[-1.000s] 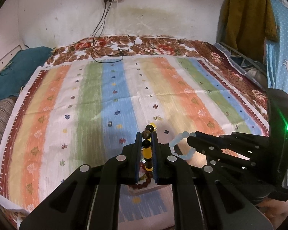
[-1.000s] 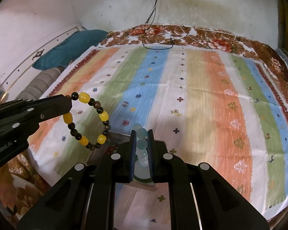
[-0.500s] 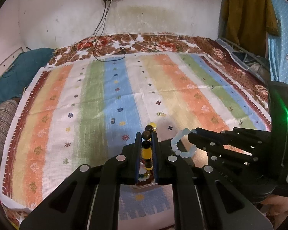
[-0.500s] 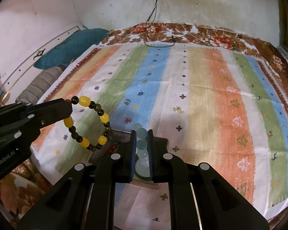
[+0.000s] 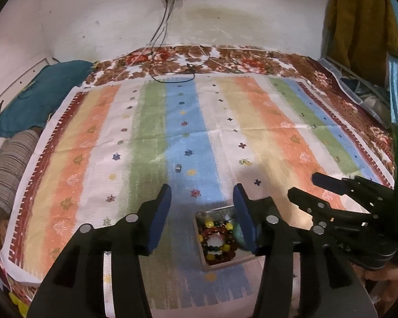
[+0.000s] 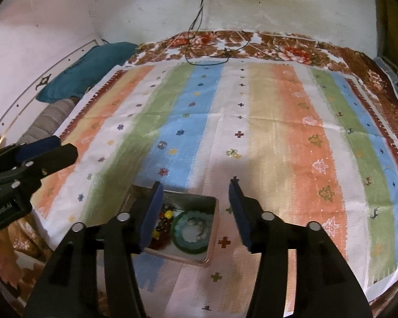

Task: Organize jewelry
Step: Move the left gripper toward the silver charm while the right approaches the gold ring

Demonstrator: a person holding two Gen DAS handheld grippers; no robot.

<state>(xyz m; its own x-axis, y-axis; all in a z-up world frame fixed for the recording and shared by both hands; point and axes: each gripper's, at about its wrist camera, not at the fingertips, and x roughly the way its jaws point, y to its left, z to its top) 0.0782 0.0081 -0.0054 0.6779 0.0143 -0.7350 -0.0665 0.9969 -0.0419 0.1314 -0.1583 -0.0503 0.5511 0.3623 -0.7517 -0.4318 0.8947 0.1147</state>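
Bracelets sit in a small metal tray on the striped cloth, near its front edge. Beaded bracelet, yellow and dark beads coiled in a ring, lies in tray's left half; pale teal bracelet lies in the right half, just beside it, seeming to touch. In left wrist view teal one mostly hidden behind the right finger pad. Left gripper hangs above the tray, jaws spread wide, nothing between them. Right gripper likewise spread wide and empty, over the tray. Each gripper shows at the edge of the other's view, close side by side. Two small loose items on the cloth farther back: a dark ring-like piece on the blue stripe, a small yellowish piece on the white stripe; too small to identify. Cable runs from wall socket onto the floral bedcover. Teal pillow at left.
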